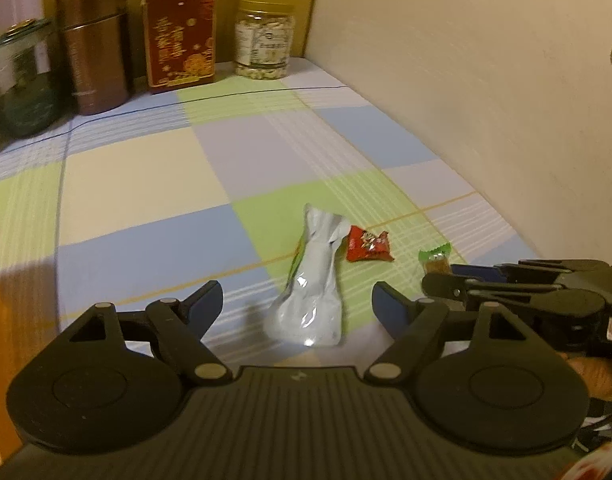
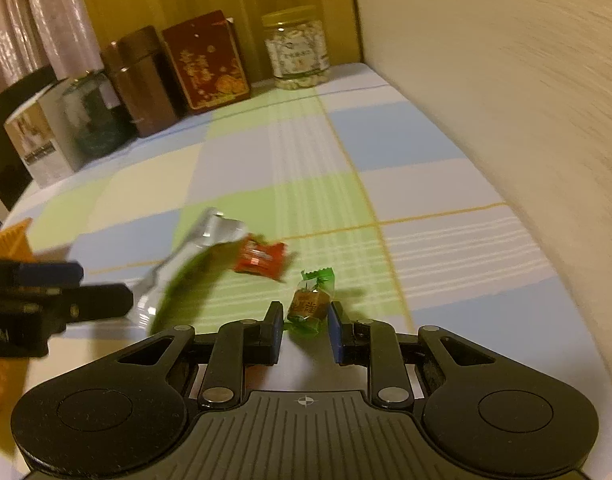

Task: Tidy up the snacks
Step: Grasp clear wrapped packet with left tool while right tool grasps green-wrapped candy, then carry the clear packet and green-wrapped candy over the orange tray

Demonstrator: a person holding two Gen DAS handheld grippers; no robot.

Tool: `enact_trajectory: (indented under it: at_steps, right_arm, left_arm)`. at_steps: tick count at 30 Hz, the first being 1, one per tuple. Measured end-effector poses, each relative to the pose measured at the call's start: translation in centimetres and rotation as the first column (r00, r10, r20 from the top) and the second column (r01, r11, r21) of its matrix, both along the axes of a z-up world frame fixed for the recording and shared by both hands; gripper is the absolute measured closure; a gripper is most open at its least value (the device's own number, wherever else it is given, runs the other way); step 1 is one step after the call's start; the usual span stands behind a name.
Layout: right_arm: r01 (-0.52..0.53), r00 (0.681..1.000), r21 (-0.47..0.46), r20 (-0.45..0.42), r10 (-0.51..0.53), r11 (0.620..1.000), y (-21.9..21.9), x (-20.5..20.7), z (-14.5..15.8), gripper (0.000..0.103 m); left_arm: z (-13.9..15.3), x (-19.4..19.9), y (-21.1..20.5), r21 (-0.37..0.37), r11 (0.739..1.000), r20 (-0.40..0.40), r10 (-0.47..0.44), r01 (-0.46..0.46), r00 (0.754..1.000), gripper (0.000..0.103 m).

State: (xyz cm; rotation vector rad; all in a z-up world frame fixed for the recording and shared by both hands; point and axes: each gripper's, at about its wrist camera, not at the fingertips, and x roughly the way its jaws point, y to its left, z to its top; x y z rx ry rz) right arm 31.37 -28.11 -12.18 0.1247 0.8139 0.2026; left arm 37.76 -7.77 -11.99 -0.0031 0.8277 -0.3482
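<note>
The left gripper was spread wide around the silver pouch on the checked cloth. The right gripper stood parted, the green candy between its fingertips, with contact unclear. The red candy lay nearby.

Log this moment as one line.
left gripper: open, around silver pouch | right gripper: open, at green candy | red packet: untouched

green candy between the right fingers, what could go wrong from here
1. The right gripper is open around the green candy, which sits at the fingertips; closing may catch only the wrapper or push it away.
2. The red snack packet and silver pouch lie close by, so a sweep could knock them.
3. The open left gripper is near; the two could collide.
</note>
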Motion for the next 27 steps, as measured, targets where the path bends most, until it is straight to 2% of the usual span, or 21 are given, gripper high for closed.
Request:
enact_trajectory:
  at_steps: [2, 4, 6, 14, 15, 16, 20, 22, 25, 27]
  right_arm:
    - [0.003, 1.0, 0.007, 0.007, -0.003, 1.0, -0.3, -0.1, -0.2, 0.076]
    - [0.026, 0.999, -0.026, 0.026, -0.025, 0.999, -0.3, -0.4, -0.2, 0.061]
    - [0.04, 0.998, -0.031, 0.048, -0.039, 0.999, -0.4, -0.5, -0.3, 0.053]
    - [0.071, 0.995, -0.093, 0.08, -0.063, 0.993, 0.1, 0.3, -0.9, 0.054]
    - [0.071, 0.995, -0.094, 0.082, -0.063, 0.993, 0.1, 0.3, -0.9, 0.064]
    - [0.068, 0.995, -0.104, 0.084, -0.059, 0.992, 0.2, 0.3, -0.9, 0.079]
    - [0.073, 0.994, -0.097, 0.084, -0.064, 0.993, 0.1, -0.2, -0.9, 0.08]
    - [0.08, 0.994, -0.08, 0.079, -0.074, 0.994, -0.1, -0.4, -0.8, 0.08]
    - [0.088, 0.994, -0.065, 0.07, -0.083, 0.994, -0.3, -0.7, -0.7, 0.08]
    - [0.093, 0.994, -0.054, 0.065, -0.089, 0.994, -0.4, -0.9, -0.6, 0.08]
  left_arm:
    - [-0.5, 0.5, -0.4, 0.008, 1.0, 0.0, -0.009, 0.009, 1.0, 0.023]
    - [-0.8, 0.8, -0.6, 0.017, 1.0, 0.005, -0.018, 0.018, 1.0, 0.023]
    - [-1.1, 1.0, -0.7, 0.033, 0.999, 0.013, -0.02, 0.019, 1.0, 0.023]
    - [-1.4, 1.9, -1.3, 0.048, 0.998, 0.033, -0.046, 0.045, 0.998, 0.023]
    - [-1.5, 2.0, -1.5, 0.05, 0.997, 0.037, -0.057, 0.055, 0.998, 0.026]
    - [-1.6, 2.1, -1.7, 0.052, 0.997, 0.039, -0.065, 0.062, 0.997, 0.029]
    - [-2.0, 2.7, -2.5, 0.052, 0.995, 0.039, -0.09, 0.088, 0.995, 0.042]
    - [-2.2, 2.9, -2.9, 0.064, 0.993, 0.044, -0.102, 0.1, 0.994, 0.059]
    - [-2.5, 3.2, -3.2, 0.094, 0.99, 0.032, -0.107, 0.104, 0.994, 0.075]
    - [-2.5, 3.1, -3.1, 0.094, 0.99, 0.025, -0.104, 0.101, 0.994, 0.075]
